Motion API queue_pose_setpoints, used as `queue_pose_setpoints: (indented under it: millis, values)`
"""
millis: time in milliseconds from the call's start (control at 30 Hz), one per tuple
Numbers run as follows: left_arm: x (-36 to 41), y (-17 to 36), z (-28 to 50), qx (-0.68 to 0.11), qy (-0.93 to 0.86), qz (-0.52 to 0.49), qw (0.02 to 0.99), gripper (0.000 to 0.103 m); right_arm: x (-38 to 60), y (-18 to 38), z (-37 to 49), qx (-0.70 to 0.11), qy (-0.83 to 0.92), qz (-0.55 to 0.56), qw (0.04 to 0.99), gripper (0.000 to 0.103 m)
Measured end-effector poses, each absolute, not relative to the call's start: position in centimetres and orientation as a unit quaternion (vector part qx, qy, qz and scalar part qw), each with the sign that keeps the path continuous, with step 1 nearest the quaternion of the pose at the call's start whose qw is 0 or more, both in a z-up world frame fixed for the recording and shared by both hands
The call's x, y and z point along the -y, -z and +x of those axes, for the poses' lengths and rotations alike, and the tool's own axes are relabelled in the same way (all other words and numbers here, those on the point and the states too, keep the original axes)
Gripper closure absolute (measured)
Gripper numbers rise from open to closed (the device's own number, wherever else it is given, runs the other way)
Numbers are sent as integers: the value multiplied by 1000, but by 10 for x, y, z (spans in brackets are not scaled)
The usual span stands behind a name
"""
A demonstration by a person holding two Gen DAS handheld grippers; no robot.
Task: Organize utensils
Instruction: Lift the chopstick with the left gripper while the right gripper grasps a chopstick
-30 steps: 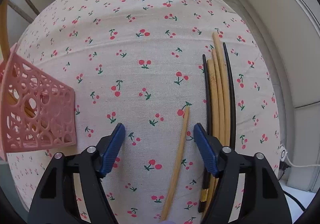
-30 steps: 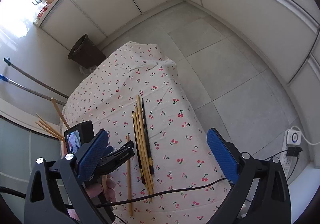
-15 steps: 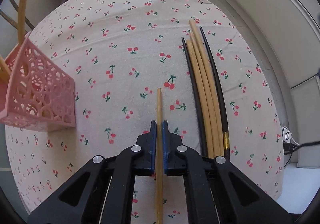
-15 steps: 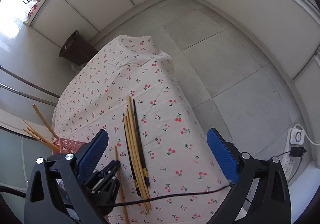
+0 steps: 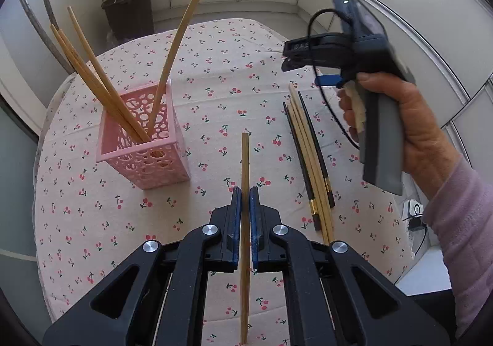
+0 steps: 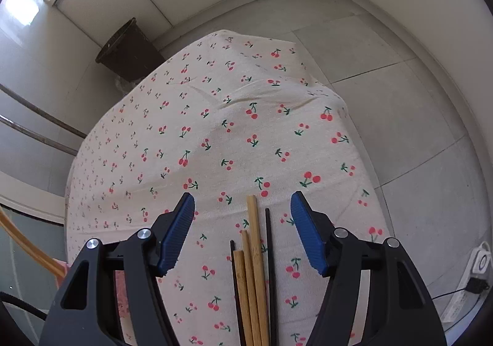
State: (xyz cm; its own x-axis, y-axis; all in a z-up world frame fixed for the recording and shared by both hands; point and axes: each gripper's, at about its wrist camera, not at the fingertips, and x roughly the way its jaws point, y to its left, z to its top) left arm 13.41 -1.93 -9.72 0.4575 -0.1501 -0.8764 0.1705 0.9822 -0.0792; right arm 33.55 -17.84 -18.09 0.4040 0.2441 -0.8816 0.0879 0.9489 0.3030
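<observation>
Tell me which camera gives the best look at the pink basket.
The left wrist view. There the pink basket shows whole, upright on the cherry-print tablecloth, with bamboo chopsticks leaning out of it. The right wrist view catches only a pink sliver at its lower left edge, behind the right gripper.

No text, label, brand or number is legible anywhere.

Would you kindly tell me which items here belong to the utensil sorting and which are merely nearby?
Part of the job:
held chopstick in the left gripper
pink holder
loose chopsticks below the open right gripper

Just nearby:
dark bin
power strip
cherry tablecloth
</observation>
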Motion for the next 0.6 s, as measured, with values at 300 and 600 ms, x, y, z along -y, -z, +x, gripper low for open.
queue_pose_setpoints:
  millis: [300, 600]
  values:
    - [13, 87, 131, -508, 100, 12, 855, 98, 160, 203, 339, -541, -6, 59, 839, 94]
    - [7, 79, 126, -493, 92, 4, 865, 98, 170, 178, 319, -520, -15, 84, 850, 95]
